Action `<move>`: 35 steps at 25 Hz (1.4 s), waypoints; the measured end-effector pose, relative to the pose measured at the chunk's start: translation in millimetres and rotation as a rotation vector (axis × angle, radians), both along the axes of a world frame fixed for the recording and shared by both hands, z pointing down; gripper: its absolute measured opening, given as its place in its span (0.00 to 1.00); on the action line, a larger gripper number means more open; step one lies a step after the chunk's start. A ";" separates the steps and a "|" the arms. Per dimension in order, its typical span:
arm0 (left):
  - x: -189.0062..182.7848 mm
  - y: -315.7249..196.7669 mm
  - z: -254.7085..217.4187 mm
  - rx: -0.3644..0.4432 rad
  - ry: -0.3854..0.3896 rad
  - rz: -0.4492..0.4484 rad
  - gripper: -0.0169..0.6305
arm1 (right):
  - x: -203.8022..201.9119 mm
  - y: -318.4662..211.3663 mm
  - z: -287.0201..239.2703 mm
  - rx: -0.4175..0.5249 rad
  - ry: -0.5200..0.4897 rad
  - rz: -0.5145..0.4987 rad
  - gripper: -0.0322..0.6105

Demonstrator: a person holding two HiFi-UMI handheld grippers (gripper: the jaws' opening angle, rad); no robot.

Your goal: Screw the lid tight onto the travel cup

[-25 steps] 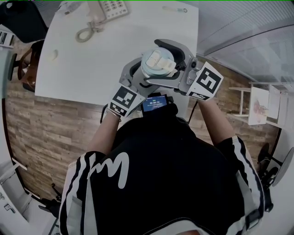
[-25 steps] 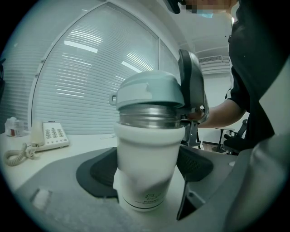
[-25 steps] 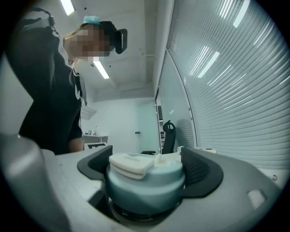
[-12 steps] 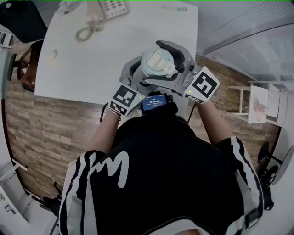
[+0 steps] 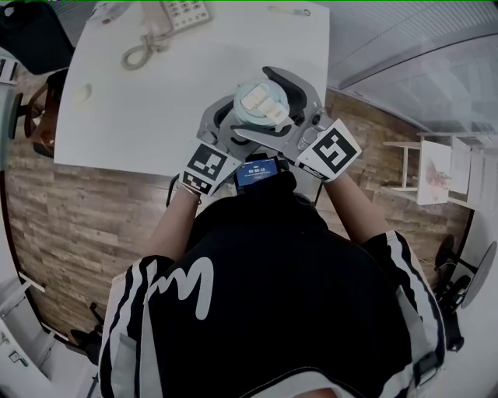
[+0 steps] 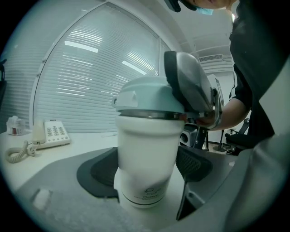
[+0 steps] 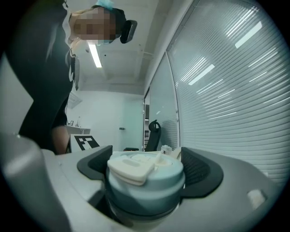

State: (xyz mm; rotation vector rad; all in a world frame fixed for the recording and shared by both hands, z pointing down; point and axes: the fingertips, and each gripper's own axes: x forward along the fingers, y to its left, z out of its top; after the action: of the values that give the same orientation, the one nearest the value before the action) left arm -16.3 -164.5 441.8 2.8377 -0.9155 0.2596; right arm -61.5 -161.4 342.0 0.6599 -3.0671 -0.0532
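**Q:** White travel cup (image 6: 149, 136), where is it?

**R:** Upright between the pads of the left tool (image 6: 146, 174), which clasp its body from both sides. It is over the near edge of the bench (image 5: 156, 93), close to the person's chest.

**Q:** And the pale green lid (image 5: 261, 105)?

**R:** Sitting on the cup's mouth. The right tool (image 7: 147, 174) is clamped round it, one dark pad on each side.

**Q:** Anything else?

**R:** A telephone (image 5: 183, 9) at the bench's far edge, well apart.
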 end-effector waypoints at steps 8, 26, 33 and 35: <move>-2.1 -0.4 -0.4 -0.007 0.001 0.000 0.65 | -1.5 -3.6 -1.1 0.020 0.008 0.103 0.78; -1.3 -1.9 0.0 -0.010 -0.002 -0.006 0.65 | -1.3 -9.8 -3.9 -0.028 0.034 0.262 0.77; -2.9 -0.9 -0.3 -0.009 0.010 0.006 0.65 | 5.7 -6.9 -4.7 -0.074 0.009 0.157 0.80; -2.8 -1.7 -0.6 -0.006 0.012 0.006 0.65 | 13.2 -5.2 -10.9 -0.060 -0.005 0.075 0.81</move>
State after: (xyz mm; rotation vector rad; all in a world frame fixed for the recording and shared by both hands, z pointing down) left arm -19.2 -166.2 441.1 2.8338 -0.9019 0.2459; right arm -48.3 -166.5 331.1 0.7719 -3.0313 0.0407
